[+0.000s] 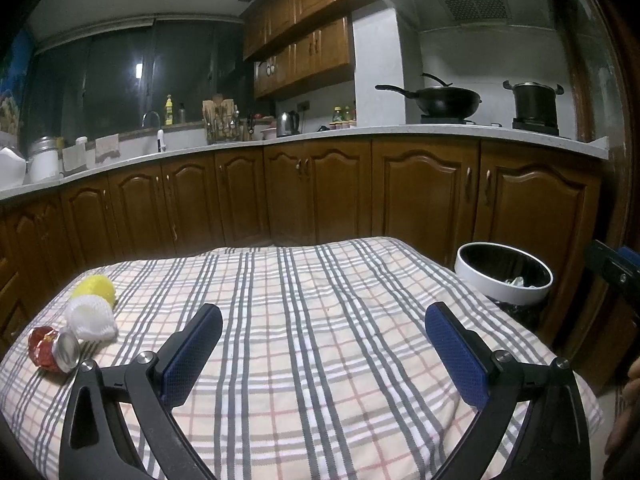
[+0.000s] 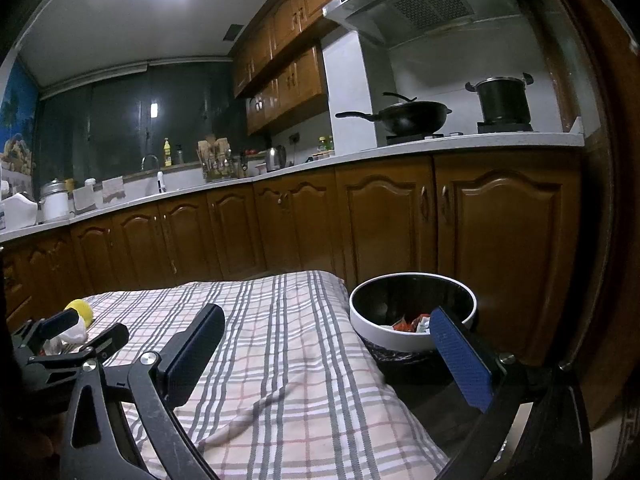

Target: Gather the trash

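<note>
Kitchen, plaid-clothed counter (image 1: 320, 320) | crushed can (image 1: 54, 349) light, stiff: grip its sides | left gripper (image 1: 324, 322), right gripper (image 2: 328, 328): fingers apart, empty

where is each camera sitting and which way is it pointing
Left wrist: on the left gripper, over the plaid-covered table, facing the kitchen cabinets; its open fingers show.
Right wrist: on the right gripper, at the table's right edge by the trash bin; open fingers show.
Shared: table, bin, yellow foam net.
</note>
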Demonstrator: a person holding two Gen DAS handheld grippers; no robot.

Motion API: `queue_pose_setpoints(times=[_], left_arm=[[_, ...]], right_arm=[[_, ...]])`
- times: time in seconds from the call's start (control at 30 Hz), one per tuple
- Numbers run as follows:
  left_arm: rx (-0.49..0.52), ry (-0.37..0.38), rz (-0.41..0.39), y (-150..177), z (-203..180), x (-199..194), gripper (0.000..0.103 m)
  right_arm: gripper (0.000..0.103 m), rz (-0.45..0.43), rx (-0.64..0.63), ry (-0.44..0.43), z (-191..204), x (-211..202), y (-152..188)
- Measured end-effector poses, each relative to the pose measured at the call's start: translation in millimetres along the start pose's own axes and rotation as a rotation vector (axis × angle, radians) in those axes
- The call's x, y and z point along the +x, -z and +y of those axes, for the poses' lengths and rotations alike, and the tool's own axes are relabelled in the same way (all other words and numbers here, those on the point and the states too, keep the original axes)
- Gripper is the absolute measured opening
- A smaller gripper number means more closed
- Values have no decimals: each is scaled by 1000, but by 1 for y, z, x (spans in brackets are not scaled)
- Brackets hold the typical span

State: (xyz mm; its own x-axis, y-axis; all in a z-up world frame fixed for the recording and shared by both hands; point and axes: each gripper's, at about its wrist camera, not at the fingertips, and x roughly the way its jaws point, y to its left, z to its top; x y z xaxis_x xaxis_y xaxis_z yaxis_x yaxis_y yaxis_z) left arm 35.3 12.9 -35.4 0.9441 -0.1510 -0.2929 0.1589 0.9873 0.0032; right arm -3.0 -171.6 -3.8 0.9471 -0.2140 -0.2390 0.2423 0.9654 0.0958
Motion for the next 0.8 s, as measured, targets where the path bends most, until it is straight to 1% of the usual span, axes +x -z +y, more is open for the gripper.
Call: queue_pose_setpoints(times=[0.8], left_arm=[[-4,8,5,-2,4,3,102]], right_arm=[[103,6,-7,-4,3,1,0]])
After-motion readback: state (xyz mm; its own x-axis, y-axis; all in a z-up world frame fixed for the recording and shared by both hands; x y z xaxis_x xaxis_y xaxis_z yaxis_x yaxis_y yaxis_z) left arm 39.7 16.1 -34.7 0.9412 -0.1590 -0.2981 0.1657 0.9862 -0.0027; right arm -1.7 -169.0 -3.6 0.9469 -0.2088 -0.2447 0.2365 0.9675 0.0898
